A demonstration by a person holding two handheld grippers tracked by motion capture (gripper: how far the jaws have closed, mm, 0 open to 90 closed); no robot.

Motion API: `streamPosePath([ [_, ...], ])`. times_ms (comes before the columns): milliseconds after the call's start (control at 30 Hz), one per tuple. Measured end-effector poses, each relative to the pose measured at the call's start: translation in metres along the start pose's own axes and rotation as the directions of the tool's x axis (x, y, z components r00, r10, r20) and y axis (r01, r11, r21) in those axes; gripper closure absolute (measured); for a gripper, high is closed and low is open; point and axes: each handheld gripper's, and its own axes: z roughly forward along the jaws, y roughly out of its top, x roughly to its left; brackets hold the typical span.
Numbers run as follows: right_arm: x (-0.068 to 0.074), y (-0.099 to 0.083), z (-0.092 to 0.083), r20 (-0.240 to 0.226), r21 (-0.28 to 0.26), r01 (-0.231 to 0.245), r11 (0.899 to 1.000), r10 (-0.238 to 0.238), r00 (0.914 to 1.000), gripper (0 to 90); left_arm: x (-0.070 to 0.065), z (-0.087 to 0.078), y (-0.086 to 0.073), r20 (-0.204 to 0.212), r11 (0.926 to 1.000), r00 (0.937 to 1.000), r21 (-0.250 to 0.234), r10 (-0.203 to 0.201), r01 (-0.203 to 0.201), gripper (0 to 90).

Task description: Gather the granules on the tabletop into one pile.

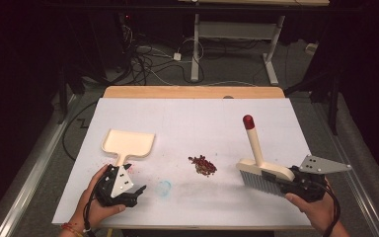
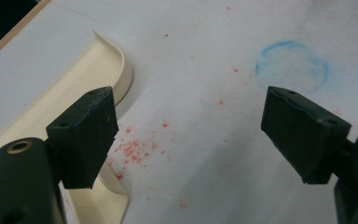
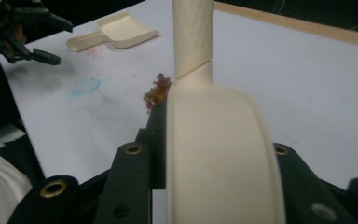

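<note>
A cream dustpan (image 1: 128,142) lies flat on the left of the white table, with its handle toward the person. Just in front of that handle my left gripper (image 1: 136,193) is open and holds nothing. The left gripper view has the dustpan (image 2: 70,88) beside its left jaw. A small pile of red-brown crumbs (image 1: 203,165) sits mid-table. My right gripper (image 1: 290,180) is shut on the cream back of a hand brush (image 1: 261,170). The brush has grey bristles on the table and a red-tipped handle. In the right gripper view the brush (image 3: 219,154) is between the jaws, with the crumbs (image 3: 157,91) beyond it.
A blue ring mark (image 1: 164,187) and faint red specks (image 2: 134,150) stain the white table (image 1: 192,118) near my left gripper. A wooden strip (image 1: 192,92) edges the far side. Beyond it are another table's legs and cables on the floor.
</note>
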Motion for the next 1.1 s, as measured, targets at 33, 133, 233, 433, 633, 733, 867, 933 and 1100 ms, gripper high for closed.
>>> streamPosePath([
  [33, 0.0, -0.001, -0.001, -0.014, 0.004, -0.019, 1.0, 0.019, 0.9997, 67.8, 0.0, 0.0, 0.0, 0.001, 1.0, 1.0, 0.0, 0.0, 0.0, 17.6],
  [133, -0.002, -0.006, -0.002, -0.05, 0.017, -0.084, 0.996, 0.084, 0.9952, 67.9, 0.0, 0.0, 0.0, 0.002, 1.0, 1.0, 0.0, 0.0, 0.0, 17.6],
  [233, -0.004, -0.009, 0.002, -0.062, 0.047, -0.139, 0.989, 0.141, 0.988, 67.9, 0.0, 0.001, 0.0, 0.002, 1.0, 1.0, 0.001, 0.001, -0.001, 17.6],
  [433, -0.017, -0.013, 0.016, -0.003, 0.093, -0.19, 0.977, 0.191, 0.9816, 67.8, -0.001, 0.002, 0.001, 0.008, 0.9999, 0.9999, 0.008, 0.008, -0.008, 17.6],
  [633, -0.034, -0.02, 0.028, 0.023, 0.086, -0.275, 0.958, 0.274, 0.9614, 66.4, 0.0, 0.002, 0.0, 0.012, 0.9999, 0.9999, 0.011, 0.009, -0.009, 17.6],
  [733, -0.041, -0.024, 0.028, 0.027, 0.068, -0.342, 0.937, 0.34, 0.9399, 63.8, 0.0, 0.002, -0.001, 0.012, 0.9999, 0.9999, 0.01, 0.009, -0.009, 17.6],
  [867, -0.046, -0.027, 0.03, 0.058, 0.074, -0.362, 0.929, 0.359, 0.9316, 57.7, 0.0, 0.002, -0.001, 0.015, 0.9999, 0.9998, 0.014, 0.01, -0.01, 17.6],
  [933, -0.048, -0.026, 0.032, 0.091, 0.092, -0.329, 0.94, 0.321, 0.9428, 53.5, -0.001, 0.003, -0.001, 0.018, 0.9997, 0.9997, 0.018, 0.015, -0.015, 17.6],
  [1100, -0.055, -0.026, 0.037, 0.161, 0.155, -0.291, 0.944, 0.266, 0.9504, 44.7, -0.001, 0.003, -0.001, 0.014, 0.9997, 0.9998, 0.018, 0.017, -0.017, 17.6],
])
